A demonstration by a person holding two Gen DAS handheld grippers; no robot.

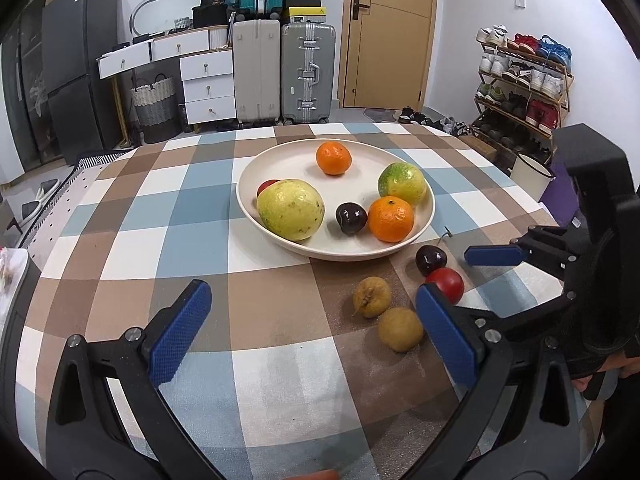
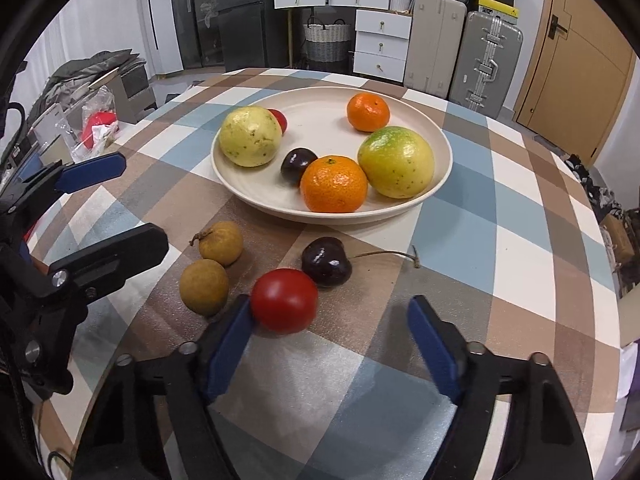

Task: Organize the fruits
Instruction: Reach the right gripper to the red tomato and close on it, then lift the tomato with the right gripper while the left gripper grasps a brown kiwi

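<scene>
Just ahead of the right claw [image 2: 328, 344], on the tabletop [image 2: 520, 240], lies the tomato [image 2: 285, 301], touching the inner face of the left pad and well clear of the right pad. The claw is open and empty. The tomato therefore sits left of the claw's centreline; a small shift left would likely centre it before closing. The dark cherry [image 2: 326, 261] lies just beyond the tomato, between it and the plate [image 2: 240, 188]. The left claw [image 1: 316, 332], also open and empty, hovers farther off, beside two longans [image 1: 386, 312].
</scene>
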